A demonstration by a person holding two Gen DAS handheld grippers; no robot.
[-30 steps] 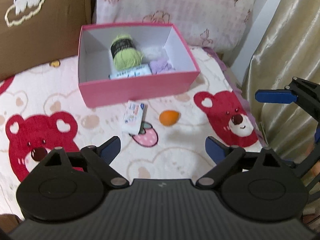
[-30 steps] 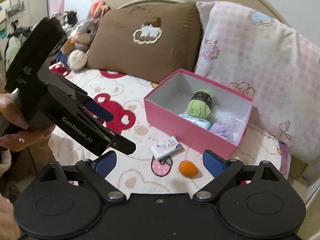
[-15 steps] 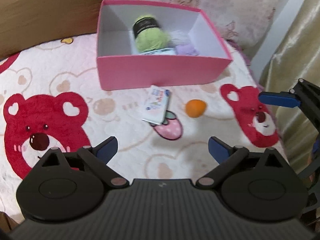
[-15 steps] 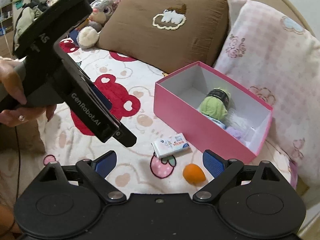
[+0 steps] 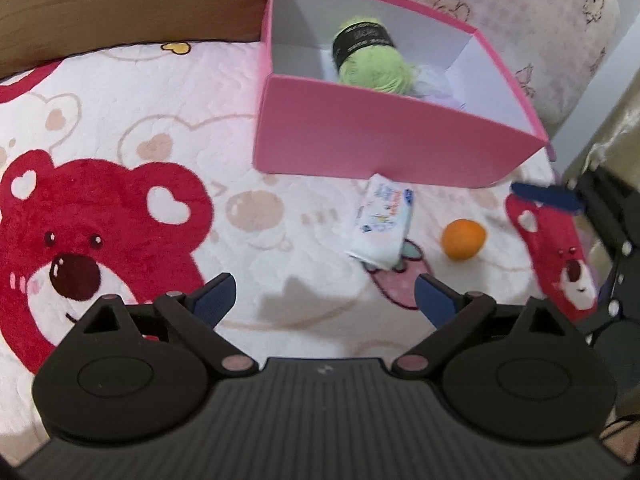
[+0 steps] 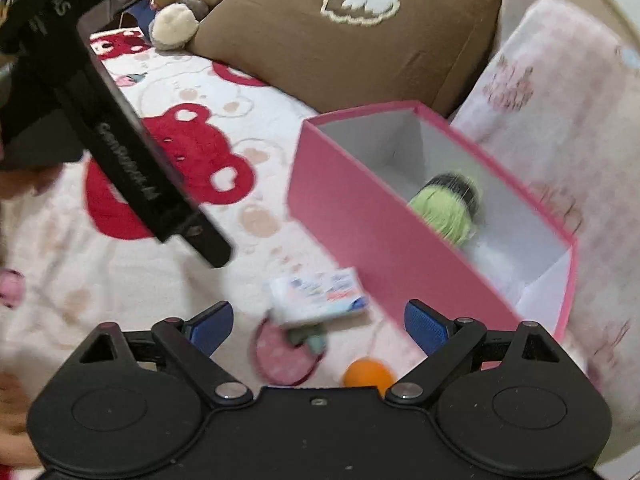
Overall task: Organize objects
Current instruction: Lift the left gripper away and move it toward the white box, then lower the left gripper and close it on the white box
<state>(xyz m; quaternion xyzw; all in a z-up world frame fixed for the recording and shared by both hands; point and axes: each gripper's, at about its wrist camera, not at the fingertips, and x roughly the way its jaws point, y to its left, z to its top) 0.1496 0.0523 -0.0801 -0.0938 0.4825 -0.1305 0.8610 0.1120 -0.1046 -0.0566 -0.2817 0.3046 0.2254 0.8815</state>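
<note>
Packet (image 5: 384,222) flat, long axis toward box (image 5: 384,148).

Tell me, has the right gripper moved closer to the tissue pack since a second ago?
Yes. In the right wrist view the tissue pack now lies between the open right gripper fingertips, having sat farther up the bedspread before; the pink box looms larger too.

We hold our left gripper (image 5: 324,294) and right gripper (image 6: 319,322) tilted downward, both with blue-padded jaws spread wide and empty.
</note>
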